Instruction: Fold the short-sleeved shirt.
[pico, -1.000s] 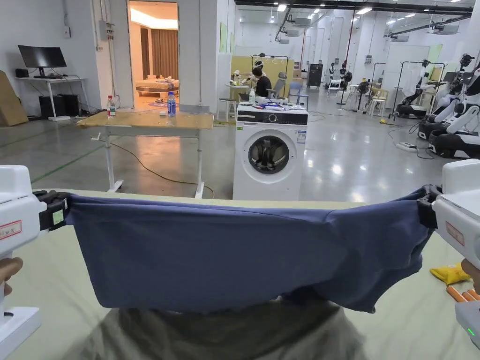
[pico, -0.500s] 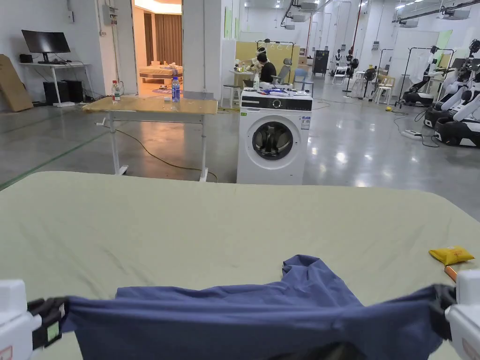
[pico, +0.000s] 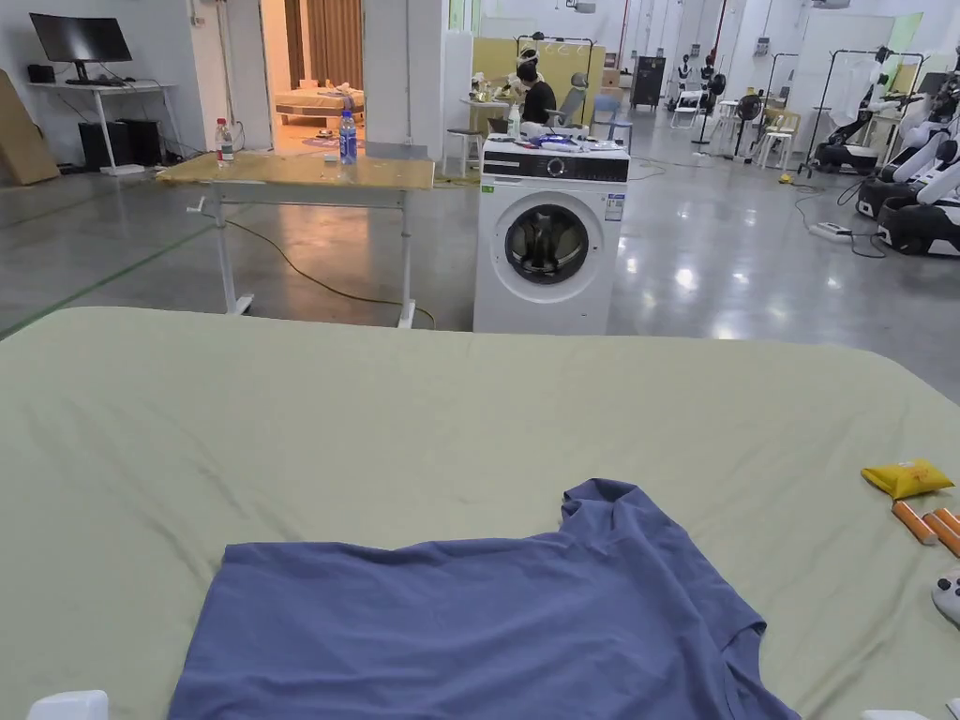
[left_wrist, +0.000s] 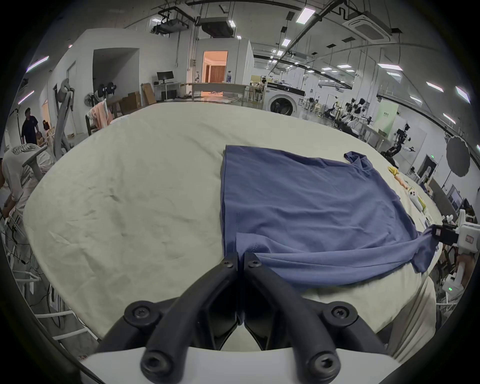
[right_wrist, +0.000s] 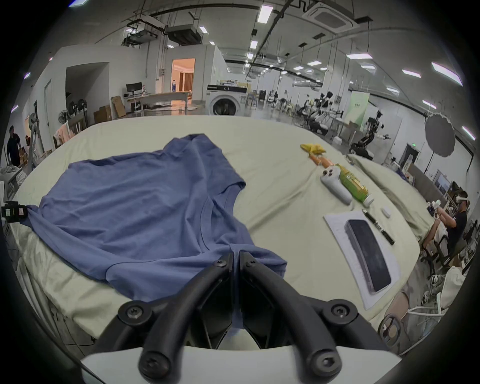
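The blue short-sleeved shirt (pico: 469, 628) lies spread on the pale green table cover (pico: 375, 422), one sleeve (pico: 609, 502) pointing to the far side. My left gripper (left_wrist: 240, 257) is shut on the shirt's (left_wrist: 298, 207) near left corner at the table's front edge. My right gripper (right_wrist: 235, 256) is shut on the near right part of the shirt (right_wrist: 135, 205), by a sleeve. From the left gripper view the right gripper (left_wrist: 439, 233) pinches the cloth far right; the left gripper (right_wrist: 15, 211) pinches it at the left edge of the right gripper view.
On the table's right side lie a yellow packet (pico: 905, 478), orange tubes (pico: 923, 525), a white controller (right_wrist: 335, 185), a green bottle (right_wrist: 354, 185), a pen (right_wrist: 379, 230) and a phone on paper (right_wrist: 367, 259). A washing machine (pico: 548, 234) and another table (pico: 300, 173) stand beyond.
The shirt has come down from being held stretched in the air and now lies flat on the table. Both grippers have dropped to the near edge, still holding it.
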